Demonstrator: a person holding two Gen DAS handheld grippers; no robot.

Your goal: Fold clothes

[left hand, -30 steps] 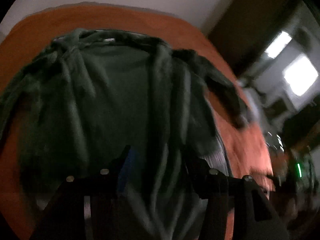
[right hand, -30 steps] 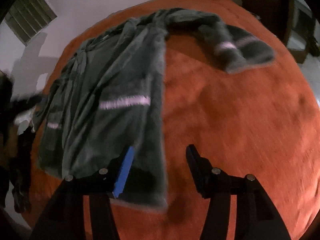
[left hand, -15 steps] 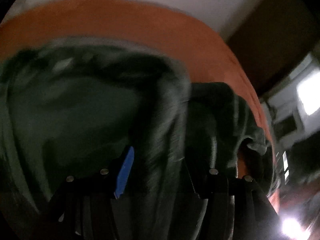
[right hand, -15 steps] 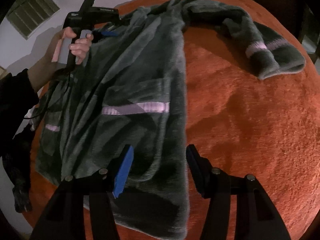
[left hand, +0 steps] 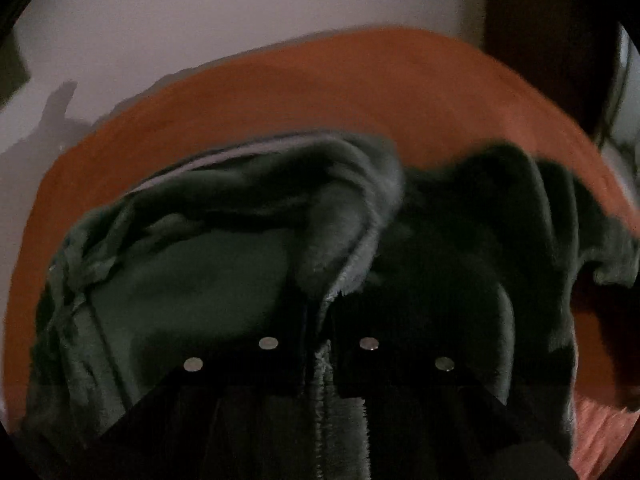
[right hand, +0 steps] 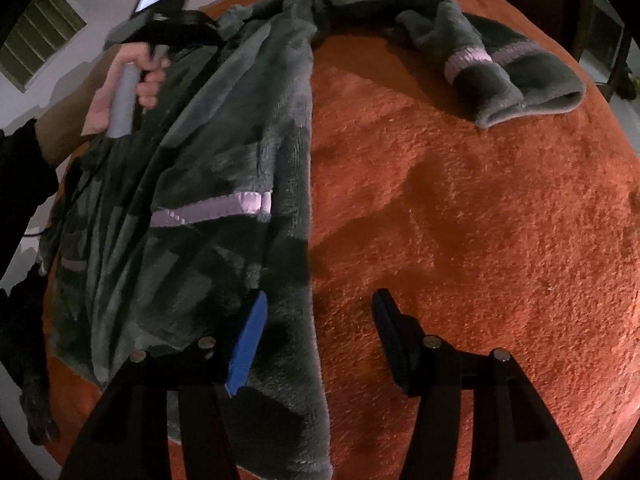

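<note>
Left gripper (left hand: 320, 354): your jaws are closing on a fold of the green fleece robe (right hand: 224, 184), up near its collar; the left wrist view shows fleece pinched in the narrow gap between the two black fingers. Right gripper (right hand: 316, 340): released, jaws standing apart, nothing between the pads, hanging just above the robe's front edge near the hem.

Robe lies spread on the orange blanket (right hand: 480, 220), long axis running from the hem at your right gripper away to the collar at your left gripper. One front edge runs almost straight along that line. One sleeve (right hand: 480, 52), with a pink-banded cuff, is flung out to the right across the blanket, well apart from both grippers.

Key relation: the front edge sits just left of the middle of your right gripper's gap, under the blue pad (right hand: 248, 344), while the other finger is over bare blanket. So you need a small shift left and down to straddle the fleece before squeezing, I judge.

Your left hand (right hand: 128, 80) grips the handle at the collar end, gripper pointing steeply down into the fabric. Right gripper also points steeply down. Each hand is nearest its own end.
</note>
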